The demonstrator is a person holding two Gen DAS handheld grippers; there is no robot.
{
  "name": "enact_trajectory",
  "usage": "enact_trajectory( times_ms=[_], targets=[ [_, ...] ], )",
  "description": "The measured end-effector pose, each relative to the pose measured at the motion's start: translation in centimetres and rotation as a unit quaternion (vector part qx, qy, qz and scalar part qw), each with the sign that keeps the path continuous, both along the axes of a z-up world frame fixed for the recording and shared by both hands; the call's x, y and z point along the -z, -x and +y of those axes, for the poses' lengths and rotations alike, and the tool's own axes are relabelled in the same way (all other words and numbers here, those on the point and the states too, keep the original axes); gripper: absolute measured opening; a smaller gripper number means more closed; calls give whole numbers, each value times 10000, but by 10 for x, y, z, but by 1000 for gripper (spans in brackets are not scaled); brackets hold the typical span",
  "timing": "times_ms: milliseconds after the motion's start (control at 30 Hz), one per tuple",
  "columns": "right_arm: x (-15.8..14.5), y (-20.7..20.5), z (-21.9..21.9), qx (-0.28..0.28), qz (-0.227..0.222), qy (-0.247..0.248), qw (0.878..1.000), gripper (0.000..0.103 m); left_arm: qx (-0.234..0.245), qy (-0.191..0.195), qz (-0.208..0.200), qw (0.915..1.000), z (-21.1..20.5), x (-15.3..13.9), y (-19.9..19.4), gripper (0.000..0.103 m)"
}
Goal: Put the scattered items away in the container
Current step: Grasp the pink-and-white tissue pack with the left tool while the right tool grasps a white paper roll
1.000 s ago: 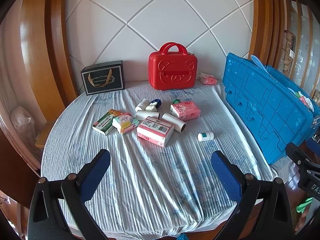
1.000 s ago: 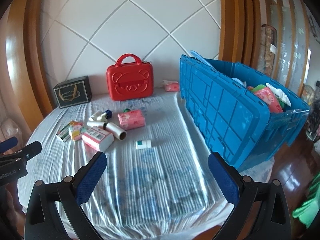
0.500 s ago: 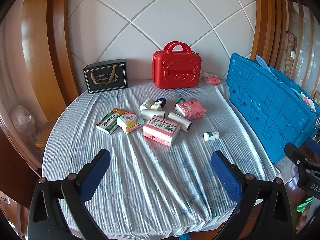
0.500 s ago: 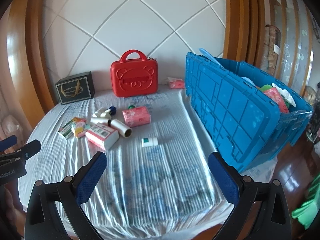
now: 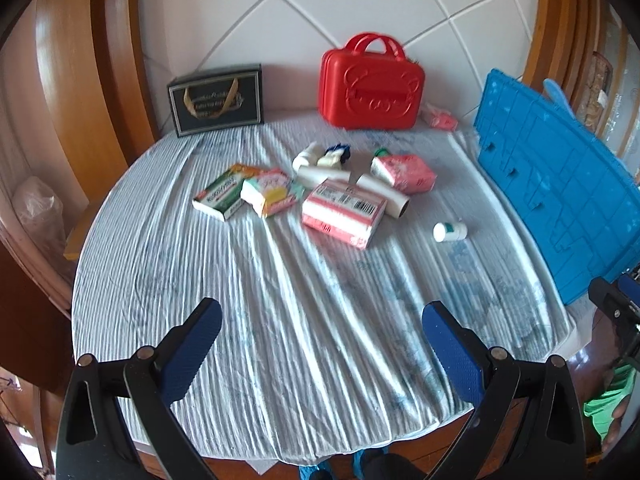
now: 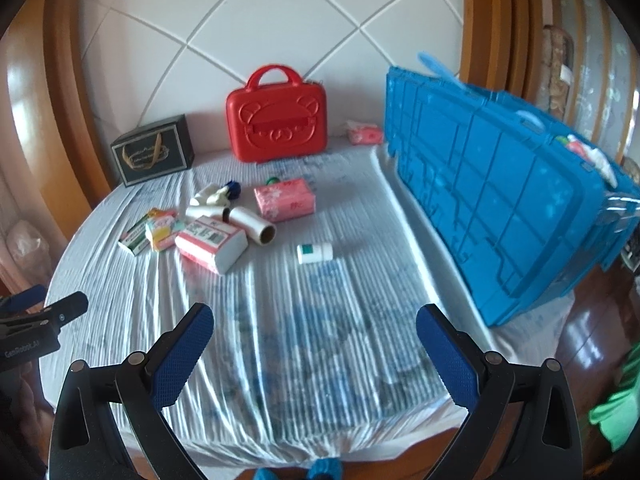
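Note:
A cluster of small items lies mid-table: a pink-and-white box [image 5: 343,213] [image 6: 210,242], a pink tissue pack [image 5: 404,173] [image 6: 285,199], a white roll [image 5: 384,199] [image 6: 254,225], a green-and-white carton [image 5: 222,197] and a small white bottle [image 5: 450,232] [image 6: 315,253] lying apart to the right. The blue crate [image 5: 560,196] [image 6: 508,196] stands tilted at the right with its flap hanging over the table. My left gripper [image 5: 322,344] and right gripper [image 6: 314,344] both hover open and empty over the near table edge, well short of the items.
A red bear-faced case [image 5: 372,84] [image 6: 277,118] and a black gift box [image 5: 218,100] [image 6: 154,154] stand against the back wall. A pink packet [image 5: 440,120] lies behind the crate's corner. A striped cloth [image 5: 280,300] covers the round table. Wooden panelling flanks both sides.
Both grippers have moved forward toward the table and tipped downward a little; the items look nearer and larger. Nothing on the table has shifted, and both grippers stay open.

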State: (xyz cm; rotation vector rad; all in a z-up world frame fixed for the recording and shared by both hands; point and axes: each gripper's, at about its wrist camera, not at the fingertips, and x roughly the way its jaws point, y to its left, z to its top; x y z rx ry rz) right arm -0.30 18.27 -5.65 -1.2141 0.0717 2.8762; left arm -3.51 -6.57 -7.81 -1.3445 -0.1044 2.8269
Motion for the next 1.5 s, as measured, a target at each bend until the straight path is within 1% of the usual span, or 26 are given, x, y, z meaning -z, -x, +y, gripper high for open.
enact_trajectory(
  times_ms=[133,233,300,367,500,600,667,733,867,933,1033,1067,1100,1167,1233,1333,1433,1467,1500],
  targets=[
    [36,35,9,-175,-554,213,9981,103,-234,-26,-399,9989,1,30,17,101],
    [63,63,19,-316,-906,254,9951,103,-432,-27,-676,9968,6,49,34,98],
    [77,83,24,-458,-1092,278,9926,103,-516,-69,-862,9949,12,60,47,96],
    [87,104,27,-641,-1220,317,9900,103,-645,-73,-948,9934,17,68,60,96],
    [102,150,27,-1084,-1301,343,9850,103,-967,-62,-1057,9897,25,81,96,94],
    [111,188,19,-1440,-1274,370,9806,103,-1122,-152,-1043,9881,33,84,132,94],
    [116,208,15,-1550,-1286,341,9789,103,-1161,-203,-961,9884,40,83,157,94],
    [119,224,11,-1600,-1317,292,9779,103,-1232,-291,-978,9871,48,86,184,94],
    [121,245,2,-1767,-1298,135,9756,103,-1452,-529,-1199,9807,58,100,235,94],
    [123,251,1,-1779,-1317,25,9752,103,-1570,-517,-1325,9773,62,111,257,94],
    [128,258,4,-1722,-1379,-10,9754,103,-1694,-497,-1651,9703,66,131,279,94],
    [129,260,5,-1707,-1402,-16,9753,103,-1740,-407,-1690,9693,67,136,282,96],
    [131,264,6,-1700,-1425,-33,9751,103,-1733,-275,-1630,9709,69,138,282,97],
    [133,269,6,-1701,-1462,-59,9745,103,-1529,-82,-1508,9766,75,137,277,97],
    [133,273,2,-1760,-1474,-33,9733,103,-1250,-16,-1449,9815,75,137,266,97],
    [136,278,-11,-1991,-1503,31,9684,103,-981,171,-1393,9852,66,137,244,97],
    [140,284,-28,-2177,-1540,50,9638,103,-935,603,-1363,9844,52,131,226,97],
    [142,286,-34,-2238,-1549,72,9622,103,-951,679,-1373,9836,47,130,223,97],
    [144,288,-39,-2290,-1557,75,9609,103,-963,645,-1381,9836,42,128,222,97]
  ],
)
